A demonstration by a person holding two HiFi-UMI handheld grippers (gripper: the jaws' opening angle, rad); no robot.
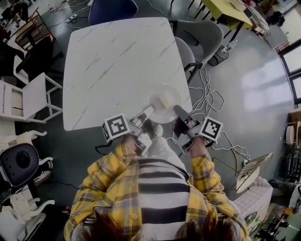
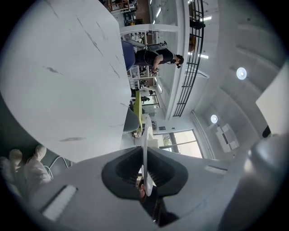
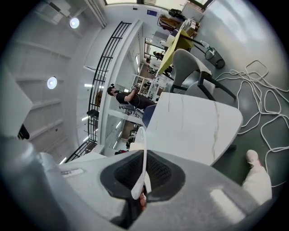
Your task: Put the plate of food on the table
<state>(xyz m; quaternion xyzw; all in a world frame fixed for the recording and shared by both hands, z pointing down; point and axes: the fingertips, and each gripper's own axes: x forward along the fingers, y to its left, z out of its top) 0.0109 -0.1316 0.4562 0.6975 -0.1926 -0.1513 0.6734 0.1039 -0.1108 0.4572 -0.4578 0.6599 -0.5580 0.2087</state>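
A clear round plate carrying pale yellow food hangs level over the near right corner of the white marble-patterned table. My left gripper is shut on the plate's near left rim, and my right gripper is shut on its near right rim. In the left gripper view the plate shows edge-on, pinched between the dark pads of the left gripper, with the table beyond. The right gripper view shows the same: the rim is clamped in the right gripper.
A grey chair stands at the table's right side and a blue chair at its far end. White chairs are on the left. Loose cables lie on the floor at right. A person stands far off.
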